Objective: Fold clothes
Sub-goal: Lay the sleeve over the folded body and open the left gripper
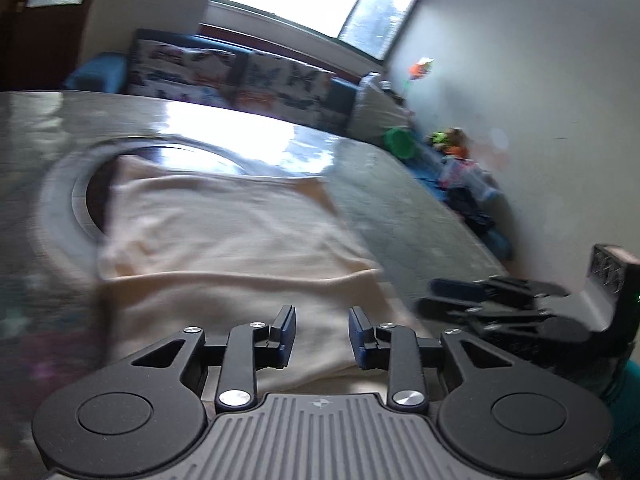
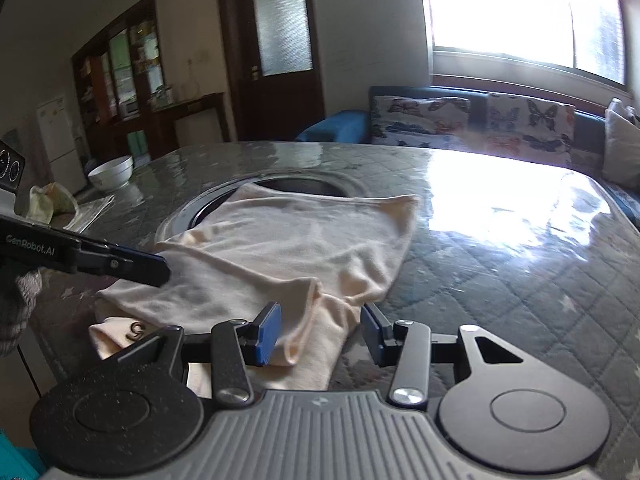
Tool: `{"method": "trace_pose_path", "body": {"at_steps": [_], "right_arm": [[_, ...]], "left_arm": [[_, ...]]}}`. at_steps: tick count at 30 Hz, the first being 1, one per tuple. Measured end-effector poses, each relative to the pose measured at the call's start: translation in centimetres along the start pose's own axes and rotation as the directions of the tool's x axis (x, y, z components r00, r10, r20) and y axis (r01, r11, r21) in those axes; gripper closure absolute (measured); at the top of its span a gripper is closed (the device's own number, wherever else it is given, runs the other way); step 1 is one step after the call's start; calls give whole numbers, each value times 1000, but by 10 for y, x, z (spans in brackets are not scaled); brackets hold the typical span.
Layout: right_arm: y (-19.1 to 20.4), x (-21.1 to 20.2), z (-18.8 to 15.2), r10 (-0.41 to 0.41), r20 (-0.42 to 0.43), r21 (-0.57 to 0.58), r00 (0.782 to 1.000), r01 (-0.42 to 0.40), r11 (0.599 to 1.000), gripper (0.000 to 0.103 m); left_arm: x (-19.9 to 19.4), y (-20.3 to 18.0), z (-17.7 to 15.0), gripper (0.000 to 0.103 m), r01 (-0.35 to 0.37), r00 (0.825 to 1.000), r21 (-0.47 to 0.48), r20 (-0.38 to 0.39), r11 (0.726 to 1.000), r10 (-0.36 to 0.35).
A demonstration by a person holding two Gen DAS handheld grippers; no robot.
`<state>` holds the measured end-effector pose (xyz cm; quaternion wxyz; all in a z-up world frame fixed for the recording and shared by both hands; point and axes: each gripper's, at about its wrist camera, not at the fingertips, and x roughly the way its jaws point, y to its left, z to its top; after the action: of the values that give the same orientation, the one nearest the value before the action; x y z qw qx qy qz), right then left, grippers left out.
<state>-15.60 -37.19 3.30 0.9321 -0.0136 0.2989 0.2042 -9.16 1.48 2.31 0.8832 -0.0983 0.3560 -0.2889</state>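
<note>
Cream soft cloth shirt (image 2: 280, 248) lies spread on the grey shiny quilted table (image 2: 500, 264), in the middle of both pictures, and its far edge covers part of a dark round hole (image 2: 304, 186) in the table top. A dark mark like the number 5 (image 2: 135, 330) shows on a bit of cream cloth at the lower left of the right view.

White letters reading "GenRobot.AI" are on the side of the left tool (image 2: 160, 270), which reaches in from the left edge of that view with its tip over the shirt's left side. In its own view the left tool (image 1: 322, 336) is open a little way, with the shirt below it and nothing between its blue pads.

The right tool (image 2: 318, 336) is wide open, low over the shirt's near edge, holding nothing.

A white bowl (image 2: 112, 172) sits far back on the left. Behind the table are a blue sofa with butterfly cushions (image 2: 472, 124), a bright window (image 2: 520, 12) and a dark wooden door (image 2: 276, 48).
</note>
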Motion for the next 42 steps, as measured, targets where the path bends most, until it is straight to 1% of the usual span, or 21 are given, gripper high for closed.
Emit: {"method": "trace_pose_path", "body": {"at_steps": [2,6,10,12,16,19,21,25,28,32,37,39,42], "right_arm": [[6,5,2,12,-6,-17,1000,-12,1000,59],[20,19,11,45,-16,-52,999,-46,998,59],[30,36,18,63,-20,-78,998,-65,995,59],[31,45,19,69,-41,-73,997,-72,995,59],[30,55,13,49,-72,-86,996,-55,995,60],[29,61,10,36,-91,-94,995,-45,995,60],[31,58,13,40,-78,-101,996,-47,994,60],[34,57,19,45,-61,-112,997,-52,992,60],[32,64,18,31,-79,-120,996,-40,992,60],[27,66,13,22,-92,-120,996,-33,992,60],[31,51,13,43,-82,-139,996,-55,989,60],[33,50,9,52,-96,-153,994,-66,986,59],[34,51,0,37,-123,-184,992,-59,981,59]], "left_arm": [[-8,15,-4,71,-61,998,-3,3,998,61],[-18,41,-13,73,-123,992,-39,-8,992,123],[-17,55,-22,73,-163,986,-55,-33,985,162],[-19,60,-25,75,-173,985,-52,-32,984,171],[-25,65,-22,75,-203,979,-56,-24,978,202],[-29,63,-11,76,-186,982,-57,5,981,187],[-27,56,-1,76,-162,986,-37,31,986,163],[-5,43,18,76,-126,991,-1,51,992,126],[16,44,25,76,-121,992,13,34,993,121],[37,54,19,76,-150,988,24,-21,988,151],[36,58,13,75,-141,990,30,-16,990,141],[36,58,13,75,-140,990,29,-16,990,140],[34,57,14,75,-140,990,30,-16,990,141]]}}
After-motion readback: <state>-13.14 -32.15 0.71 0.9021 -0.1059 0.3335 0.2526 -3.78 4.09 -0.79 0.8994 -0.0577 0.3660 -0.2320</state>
